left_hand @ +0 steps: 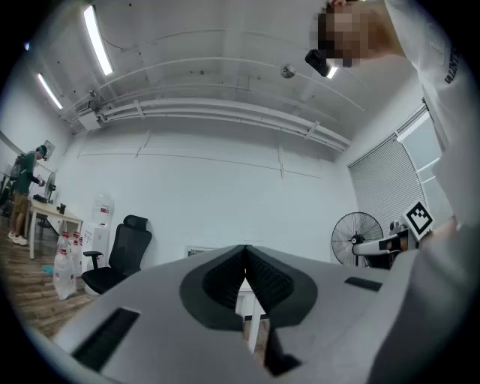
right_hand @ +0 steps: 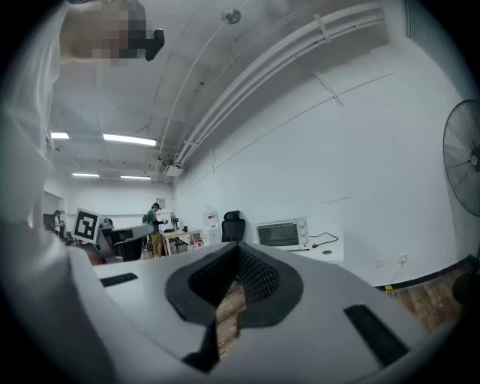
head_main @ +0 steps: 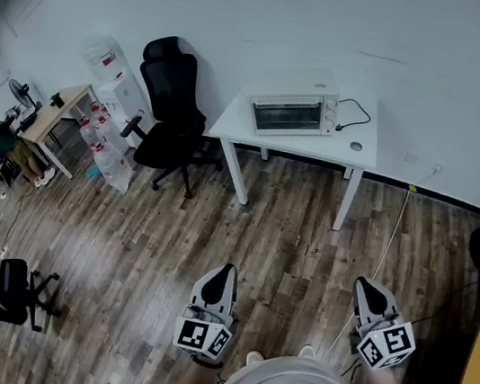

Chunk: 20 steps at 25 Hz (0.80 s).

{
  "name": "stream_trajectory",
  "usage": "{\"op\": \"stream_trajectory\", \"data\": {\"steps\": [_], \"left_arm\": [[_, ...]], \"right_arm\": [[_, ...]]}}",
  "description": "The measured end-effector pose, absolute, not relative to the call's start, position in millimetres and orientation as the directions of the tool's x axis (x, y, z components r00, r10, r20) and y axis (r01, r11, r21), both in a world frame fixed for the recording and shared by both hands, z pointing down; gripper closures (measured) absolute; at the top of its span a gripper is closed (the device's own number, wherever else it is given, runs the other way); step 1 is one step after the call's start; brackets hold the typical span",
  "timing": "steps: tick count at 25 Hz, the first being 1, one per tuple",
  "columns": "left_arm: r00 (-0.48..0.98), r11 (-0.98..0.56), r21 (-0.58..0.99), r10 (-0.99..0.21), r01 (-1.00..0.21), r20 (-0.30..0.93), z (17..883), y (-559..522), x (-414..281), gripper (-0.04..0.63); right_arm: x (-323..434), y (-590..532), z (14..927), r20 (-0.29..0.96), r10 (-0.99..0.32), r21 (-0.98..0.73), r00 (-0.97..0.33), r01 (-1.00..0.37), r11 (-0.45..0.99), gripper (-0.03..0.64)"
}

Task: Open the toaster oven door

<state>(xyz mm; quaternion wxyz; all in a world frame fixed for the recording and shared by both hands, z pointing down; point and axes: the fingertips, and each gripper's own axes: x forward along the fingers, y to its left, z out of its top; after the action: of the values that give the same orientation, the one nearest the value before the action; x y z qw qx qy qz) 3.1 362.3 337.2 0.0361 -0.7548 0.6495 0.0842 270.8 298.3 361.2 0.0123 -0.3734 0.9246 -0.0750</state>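
Evidently pre-approach: toaster oven [head_main: 294,114] sits door-shut on the white surface [head_main: 365,155] by the far wall. Left tongs [head_main: 224,271] and right tongs [head_main: 371,287] are both closed, empty, carried low near the body, probably just in transit.

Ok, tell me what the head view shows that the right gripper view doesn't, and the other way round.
Head view only: the right gripper from above with its marker cube, the legs of the white table, and a small black chair at lower left. Right gripper view only: that gripper's jaws closed together on nothing, plus ceiling lights and pipes. Both: the toaster oven, door shut, on the table, the black office chair beside it, and the left gripper.
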Motion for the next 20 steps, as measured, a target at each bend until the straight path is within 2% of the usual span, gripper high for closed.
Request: {"op": "stream_trajectory", "data": {"steps": [13, 20], "left_arm": [[0.147, -0.156, 0.047, -0.976, -0.987, -0.161, 335.1, 364.1, 18.1, 0.588], [0.12, -0.13, 0.055, -0.982, -0.99, -0.147, 326.7, 359.4, 26.8, 0.588]], "right_arm": [[278.7, 299.3, 360.7, 0.037, -0.687, -0.153, -0.726, -0.683, 0.714, 0.6], [282.7, 291.0, 366.3, 0.048, -0.658, -0.208, -0.751, -0.652, 0.729, 0.6]]}}
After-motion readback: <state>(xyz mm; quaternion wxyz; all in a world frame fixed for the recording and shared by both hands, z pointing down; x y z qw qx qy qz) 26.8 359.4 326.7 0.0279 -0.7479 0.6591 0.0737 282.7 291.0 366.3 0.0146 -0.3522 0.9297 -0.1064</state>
